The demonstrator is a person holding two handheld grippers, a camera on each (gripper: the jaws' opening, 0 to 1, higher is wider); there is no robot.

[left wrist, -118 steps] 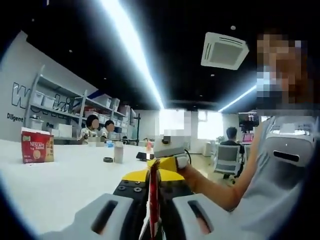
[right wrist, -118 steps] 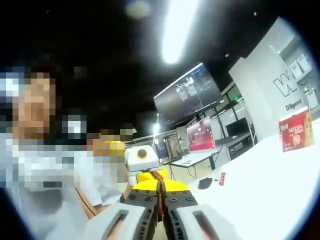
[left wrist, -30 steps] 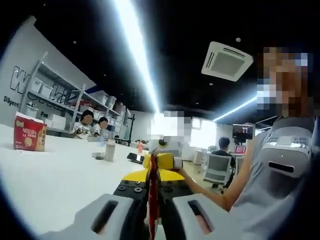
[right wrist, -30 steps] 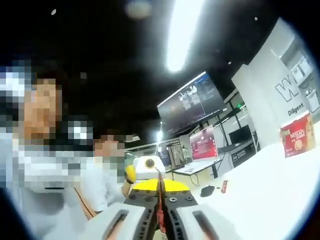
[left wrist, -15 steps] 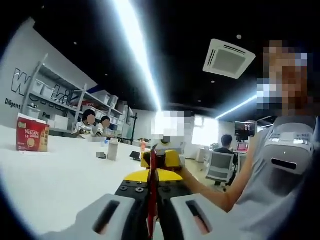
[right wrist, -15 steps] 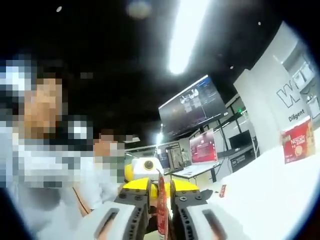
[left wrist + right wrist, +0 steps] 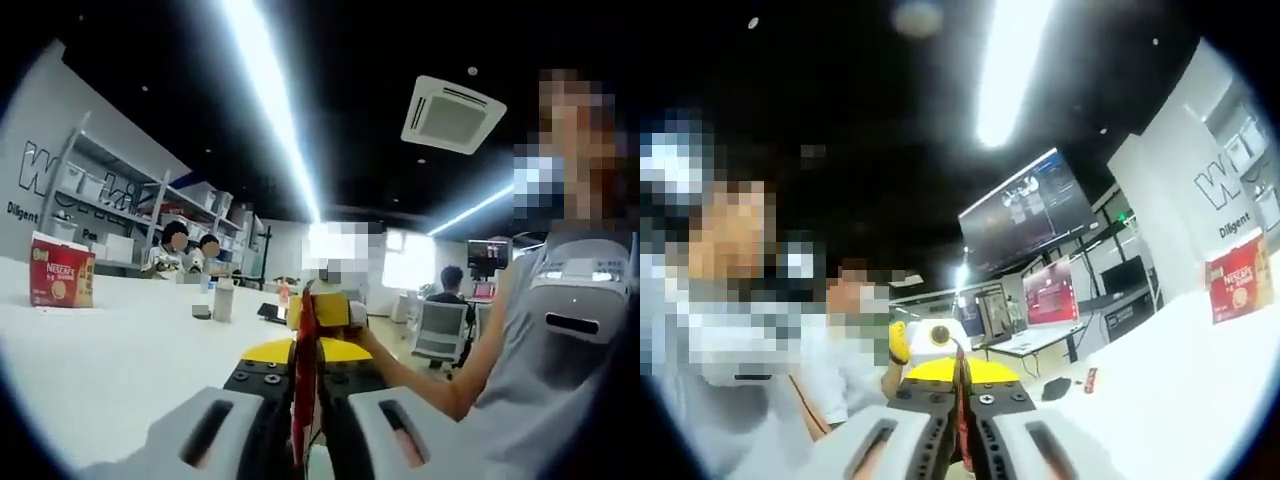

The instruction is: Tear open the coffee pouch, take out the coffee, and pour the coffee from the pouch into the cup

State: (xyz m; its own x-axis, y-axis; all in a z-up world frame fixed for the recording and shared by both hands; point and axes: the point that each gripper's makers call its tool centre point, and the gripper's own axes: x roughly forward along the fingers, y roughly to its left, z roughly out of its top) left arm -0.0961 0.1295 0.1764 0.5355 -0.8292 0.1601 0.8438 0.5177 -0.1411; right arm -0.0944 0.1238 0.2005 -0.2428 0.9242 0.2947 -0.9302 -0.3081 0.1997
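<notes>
In the left gripper view, the left gripper (image 7: 305, 395) is clenched on a thin red coffee pouch (image 7: 304, 365), seen edge-on and standing upright between the two closed jaws. The other end of the pouch meets the yellow-fronted right gripper (image 7: 322, 318), which comes in from beyond the pouch with the person's forearm (image 7: 420, 385) behind it. The two grippers face each other with the pouch stretched between them, held above a white table (image 7: 110, 365).

In the right gripper view, the right gripper (image 7: 960, 415) is likewise closed tight on the red pouch (image 7: 961, 410), which shows as a narrow vertical strip between the jaws. Just past the pouch sits the left gripper (image 7: 930, 345), with yellow parts beside it.

On the white table, well apart from the pouch and near the wall, stands a red Nescafe box (image 7: 60, 273), also seen at the far right of the right gripper view (image 7: 1237, 277). Further along the table from the box are a small upright cup-like container (image 7: 222, 300) and a dark flat object (image 7: 200, 312); in the right gripper view a small red sachet (image 7: 1091, 379) and a dark object (image 7: 1056, 388) lie on the table near the pouch. A wall screen (image 7: 1025, 213) hangs beyond the table, and shelving (image 7: 110, 205) lines the wall behind the box. A long ceiling light (image 7: 270, 100) runs overhead.
</notes>
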